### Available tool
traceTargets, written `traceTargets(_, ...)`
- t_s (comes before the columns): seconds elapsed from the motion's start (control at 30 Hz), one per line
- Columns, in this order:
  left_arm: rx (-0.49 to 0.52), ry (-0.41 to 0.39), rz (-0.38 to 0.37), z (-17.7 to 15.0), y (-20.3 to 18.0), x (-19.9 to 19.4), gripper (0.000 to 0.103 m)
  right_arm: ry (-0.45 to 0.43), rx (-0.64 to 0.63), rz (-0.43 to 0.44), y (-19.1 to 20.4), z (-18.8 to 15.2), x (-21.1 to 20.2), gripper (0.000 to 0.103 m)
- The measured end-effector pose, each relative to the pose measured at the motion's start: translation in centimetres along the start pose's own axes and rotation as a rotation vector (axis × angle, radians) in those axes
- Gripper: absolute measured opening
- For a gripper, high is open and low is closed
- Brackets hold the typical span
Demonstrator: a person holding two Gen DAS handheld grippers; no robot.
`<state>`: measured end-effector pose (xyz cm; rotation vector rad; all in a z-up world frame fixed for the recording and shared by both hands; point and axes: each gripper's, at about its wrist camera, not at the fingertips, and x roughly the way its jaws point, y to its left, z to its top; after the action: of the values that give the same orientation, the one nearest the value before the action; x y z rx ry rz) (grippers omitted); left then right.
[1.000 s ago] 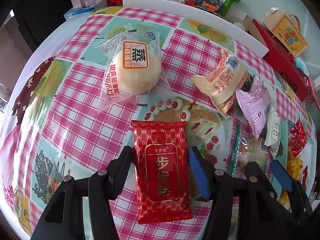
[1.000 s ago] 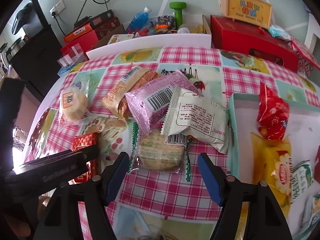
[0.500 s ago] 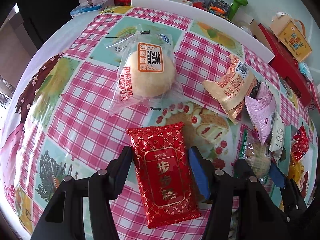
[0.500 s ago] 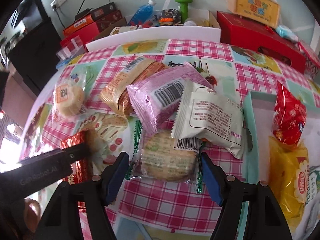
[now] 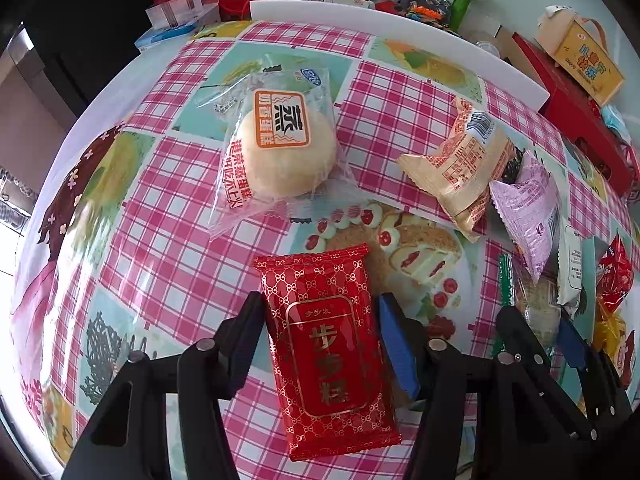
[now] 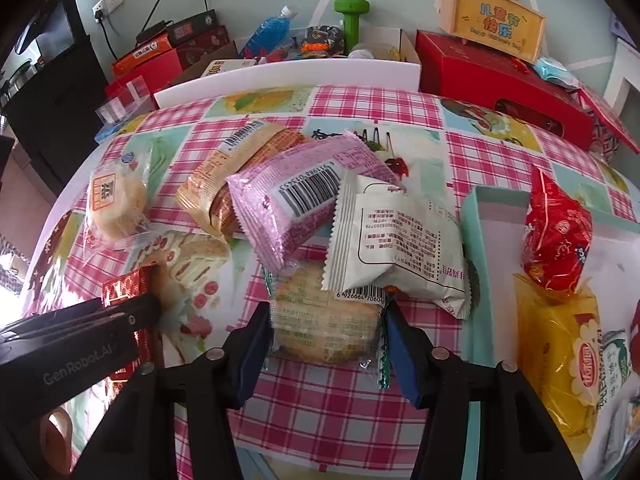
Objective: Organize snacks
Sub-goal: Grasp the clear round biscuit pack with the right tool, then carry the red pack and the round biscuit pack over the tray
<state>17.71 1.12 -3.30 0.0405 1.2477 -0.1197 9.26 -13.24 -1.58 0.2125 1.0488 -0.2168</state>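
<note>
Hidden or cut off: the clear-wrapped round biscuit pack (image 6: 326, 322) is overlapped at its far edge by the white packet (image 6: 400, 248) and the pink packet (image 6: 298, 196). In the left wrist view the red packet (image 5: 328, 346) runs under the frame's lower part, with its near end still visible. The teal tray (image 6: 472, 264) is cut by the right edge of the right wrist view. The print on most wrappers is too small to read.

Pose: both tools point steeply down at the table (image 5: 160, 248). The left tool (image 5: 320, 334) straddles the red packet, jaws closing; the left pad touches the packet edge, while a sliver of gap shows at the blue pad on the right. The right tool (image 6: 326, 344) straddles the biscuit pack, jaws closing, pads at the wrapper's side edges; firm grip cannot be confirmed.

Count on the table: six loose packs, namely red, biscuit, white, pink, one tan packet (image 6: 240, 168) and one clear-bagged steamed cake (image 5: 286, 152). In the tray: one red twisted bag (image 6: 558, 240) and one yellow pack (image 6: 560, 348); further items at the edge are indistinct.
</note>
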Motion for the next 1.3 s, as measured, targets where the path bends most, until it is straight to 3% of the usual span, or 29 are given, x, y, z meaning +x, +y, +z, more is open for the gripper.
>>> traceTargets(0.2,0.008,-0.007,-0.036,-0.2,-0.5,-0.5,0.047,0.016,0.018,0.003,-0.6,-0.6,-0.6,0.056)
traceTargets(0.57,0.041,-0.013,-0.091,-1.7,-3.2,-2.4,0.047,0.009,0.056,0.023,-1.9,-2.4,-3.0,0.056)
traceTargets(0.93,0.066,-0.098,-0.124,-1.8,-5.3,-7.5,0.047,-0.124,0.082,0.058,-2.5,-2.5,-8.6,0.056)
traceTargets(1.17,0.102,-0.147,-0.161,-2.4,-6.6,-10.3,0.047,-0.195,0.11,0.045,-4.2,-2.7,-11.8,0.056)
traceTargets(1.3,0.141,-0.167,-0.182,-2.7,-7.7,-10.8,0.047,-0.228,0.146,-0.005,-6.7,-2.8,-13.2,0.056)
